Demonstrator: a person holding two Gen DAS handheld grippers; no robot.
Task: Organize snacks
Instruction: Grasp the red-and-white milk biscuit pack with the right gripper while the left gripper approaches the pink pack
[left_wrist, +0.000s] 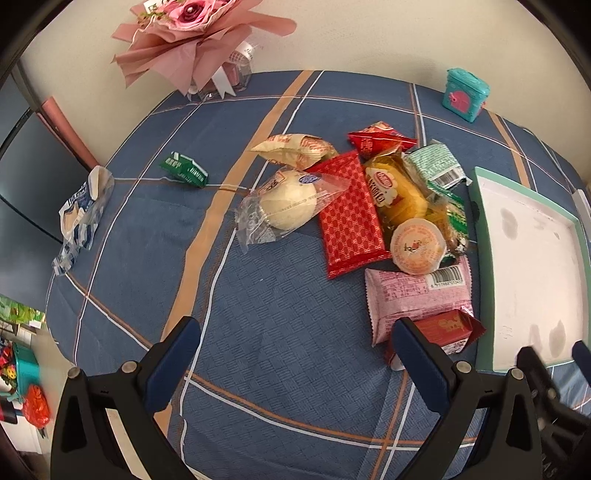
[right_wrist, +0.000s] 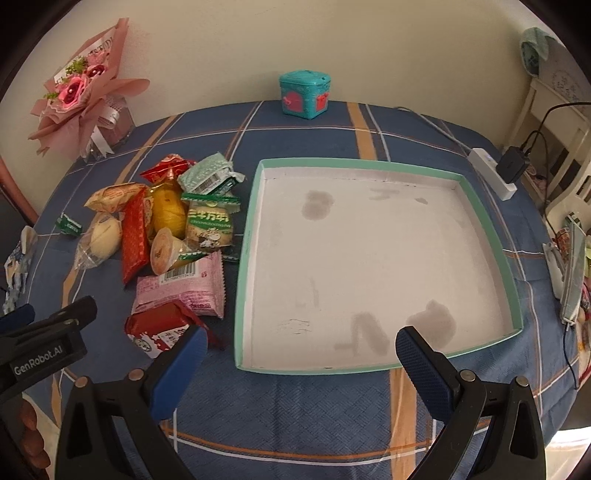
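Snacks (right_wrist: 173, 236) lie heaped at centre-left of the right wrist frame, just beside the bare tray (right_wrist: 480, 206), nothing sorted yet; left gripper (left_wrist: 295, 354) and right gripper (right_wrist: 301, 358) hover spread and unladen, so the first pickup appears next, probably the nearest red packet (right_wrist: 159, 325).

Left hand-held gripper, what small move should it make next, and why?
Probably ease the left hand-held gripper forward and right to straddle the dark red packet. Its jaws stand open and empty, that packet is the nearest snack, beside its right finger, and the green-rimmed tray next to the pile holds nothing yet.
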